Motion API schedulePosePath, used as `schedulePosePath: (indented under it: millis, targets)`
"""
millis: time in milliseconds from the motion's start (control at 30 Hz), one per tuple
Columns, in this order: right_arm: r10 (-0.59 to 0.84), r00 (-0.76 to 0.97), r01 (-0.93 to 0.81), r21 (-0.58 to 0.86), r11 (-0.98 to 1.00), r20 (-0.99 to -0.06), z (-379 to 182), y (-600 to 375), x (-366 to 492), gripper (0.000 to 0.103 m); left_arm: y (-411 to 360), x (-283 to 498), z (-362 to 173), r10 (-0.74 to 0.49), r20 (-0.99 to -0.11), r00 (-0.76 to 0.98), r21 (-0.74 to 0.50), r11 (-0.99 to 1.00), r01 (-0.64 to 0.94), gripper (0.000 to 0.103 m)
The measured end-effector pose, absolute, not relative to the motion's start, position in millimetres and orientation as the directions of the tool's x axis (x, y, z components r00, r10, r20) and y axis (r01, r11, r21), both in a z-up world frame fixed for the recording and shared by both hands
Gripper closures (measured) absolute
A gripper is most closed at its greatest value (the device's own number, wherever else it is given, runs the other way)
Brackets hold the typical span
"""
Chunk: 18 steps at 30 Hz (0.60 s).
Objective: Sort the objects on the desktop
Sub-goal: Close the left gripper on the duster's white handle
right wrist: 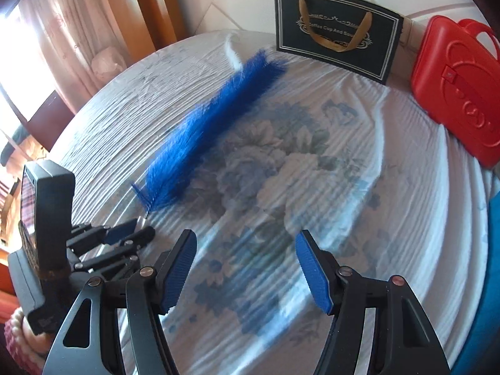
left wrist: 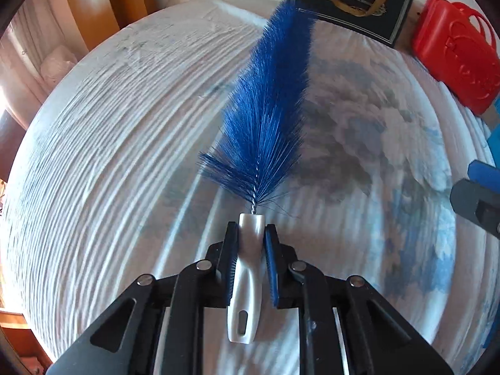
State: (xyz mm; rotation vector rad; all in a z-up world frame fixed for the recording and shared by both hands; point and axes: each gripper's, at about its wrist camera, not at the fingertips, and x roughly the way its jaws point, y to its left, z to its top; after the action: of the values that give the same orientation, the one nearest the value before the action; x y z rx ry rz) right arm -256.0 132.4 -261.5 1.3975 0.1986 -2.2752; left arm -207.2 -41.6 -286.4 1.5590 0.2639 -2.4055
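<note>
A long bottle brush with blue bristles (left wrist: 268, 109) and a white plastic handle (left wrist: 250, 268) lies along the floral tablecloth (left wrist: 109, 156). My left gripper (left wrist: 252, 228) points steeply down, and its pads press both sides of the handle just below the twisted wire. From the right wrist view the same brush (right wrist: 212, 128) stretches away to the upper right, with the left gripper (right wrist: 134, 231) at its near end. My right gripper (right wrist: 247, 240) hovers over the flower print with its jaws apart and nothing between them; one of its fingers (left wrist: 478, 200) shows at the left wrist view's right edge.
A black gift bag (right wrist: 337, 31) with gold handles stands at the table's far edge. A red plastic case (right wrist: 456, 87) leans beside it on the right. Something blue (right wrist: 490, 281) lies at the right rim. Wooden furniture and curtains (right wrist: 62, 31) rise beyond the table's left side.
</note>
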Motion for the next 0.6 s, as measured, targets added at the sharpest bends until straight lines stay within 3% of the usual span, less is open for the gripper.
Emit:
schedulePosePath:
  millis: [433,600]
  targets:
    - [-0.434,-0.283,0.495,0.257,-0.83,-0.855,-281.5,36.5,-289.2,0.04,-79.8,-196.3,-259.4,-0.072,-0.872,-0.484,-0.079,-0.955,0.285,0.087]
    - [-0.475,-0.255,0.498,0.306,-0.811,-0.842,-285.2,18.4,-294.3,0.036,-84.8,-182.1,-270.7,-0.038,-0.881,-0.472,-0.104,-0.957,0.272,0.087]
